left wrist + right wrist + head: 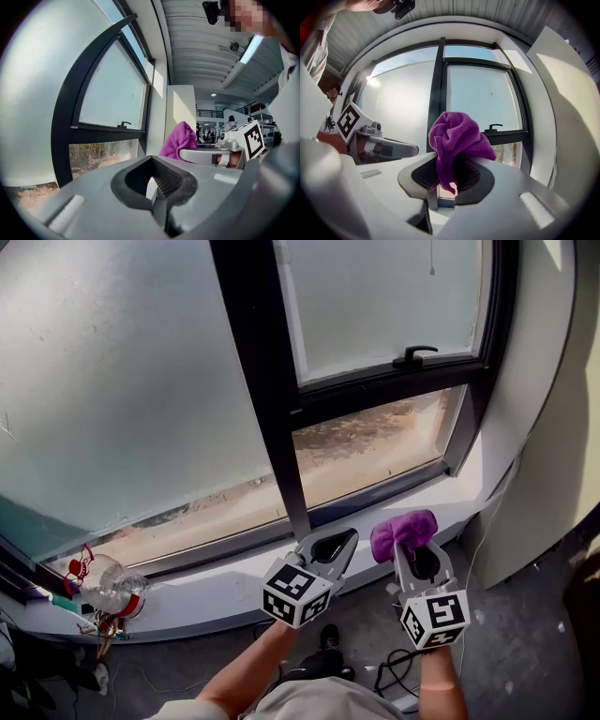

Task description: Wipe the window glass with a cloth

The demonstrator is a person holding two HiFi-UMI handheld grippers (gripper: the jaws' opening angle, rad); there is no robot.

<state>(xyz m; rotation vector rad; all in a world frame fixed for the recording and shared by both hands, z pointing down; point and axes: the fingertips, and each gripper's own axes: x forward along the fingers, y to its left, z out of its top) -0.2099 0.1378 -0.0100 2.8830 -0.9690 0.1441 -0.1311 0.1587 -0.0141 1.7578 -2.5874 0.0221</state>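
Glass (112,381) reachable over sill (225,589); mullion (262,381), handle (415,354), bottle (112,587) obstruct.

A plastic bottle (111,585) lies on the white windowsill (220,594).

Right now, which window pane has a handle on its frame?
The upper right pane: a black handle sits on its lower frame. The large left pane and low right pane show none.
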